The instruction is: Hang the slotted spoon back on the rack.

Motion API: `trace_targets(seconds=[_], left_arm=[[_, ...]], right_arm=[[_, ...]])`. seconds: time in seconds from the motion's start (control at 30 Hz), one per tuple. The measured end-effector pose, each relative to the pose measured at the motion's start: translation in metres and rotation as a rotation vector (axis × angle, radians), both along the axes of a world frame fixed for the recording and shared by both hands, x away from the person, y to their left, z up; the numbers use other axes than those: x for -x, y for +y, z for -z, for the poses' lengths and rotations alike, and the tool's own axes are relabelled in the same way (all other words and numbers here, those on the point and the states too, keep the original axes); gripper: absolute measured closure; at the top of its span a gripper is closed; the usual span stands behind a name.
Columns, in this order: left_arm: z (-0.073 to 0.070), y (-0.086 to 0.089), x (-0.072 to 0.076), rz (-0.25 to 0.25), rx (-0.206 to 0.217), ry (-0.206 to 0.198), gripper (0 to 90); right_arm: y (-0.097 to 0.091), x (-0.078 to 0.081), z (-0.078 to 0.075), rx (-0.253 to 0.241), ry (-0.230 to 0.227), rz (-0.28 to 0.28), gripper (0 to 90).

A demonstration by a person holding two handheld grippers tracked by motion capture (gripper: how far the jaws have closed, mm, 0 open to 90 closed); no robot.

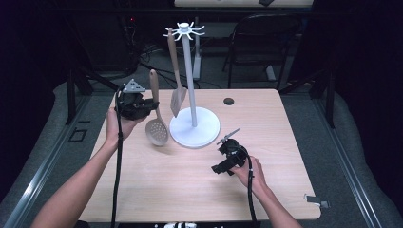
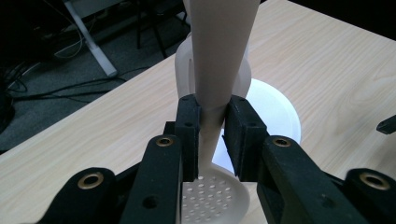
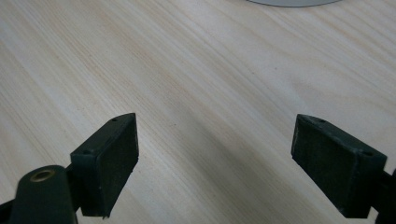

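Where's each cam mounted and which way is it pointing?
High view: above the person's side, looking forward and down on the table; both forearms, left gripper, right gripper.
Left gripper view: rides the left gripper, looks along its jaws shut on the skimmer.
Right gripper view: rides the right gripper, looks down at bare tabletop between open jaws.
Shared: skimmer and white stand base in the high and left gripper views.

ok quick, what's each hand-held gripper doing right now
left hand-held gripper: closed on the handle of the beige skimmer, which is lifted near the white utensil stand.
right hand-held gripper: open, holding nothing, over the table.
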State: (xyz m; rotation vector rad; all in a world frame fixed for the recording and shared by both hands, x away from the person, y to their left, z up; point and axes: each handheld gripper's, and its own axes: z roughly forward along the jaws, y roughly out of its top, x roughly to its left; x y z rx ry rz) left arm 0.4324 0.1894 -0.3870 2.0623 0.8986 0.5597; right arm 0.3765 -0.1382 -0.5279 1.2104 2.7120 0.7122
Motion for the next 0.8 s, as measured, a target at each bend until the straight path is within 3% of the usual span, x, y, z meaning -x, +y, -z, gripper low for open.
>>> trace_targets(seconds=[0.8], left_arm=[[-0.03,-0.025,-0.002,0.05,-0.004,-0.043,75.9]], right_arm=[[0.001,0.001,0.0,-0.009,0.004,0.002,14.7]])
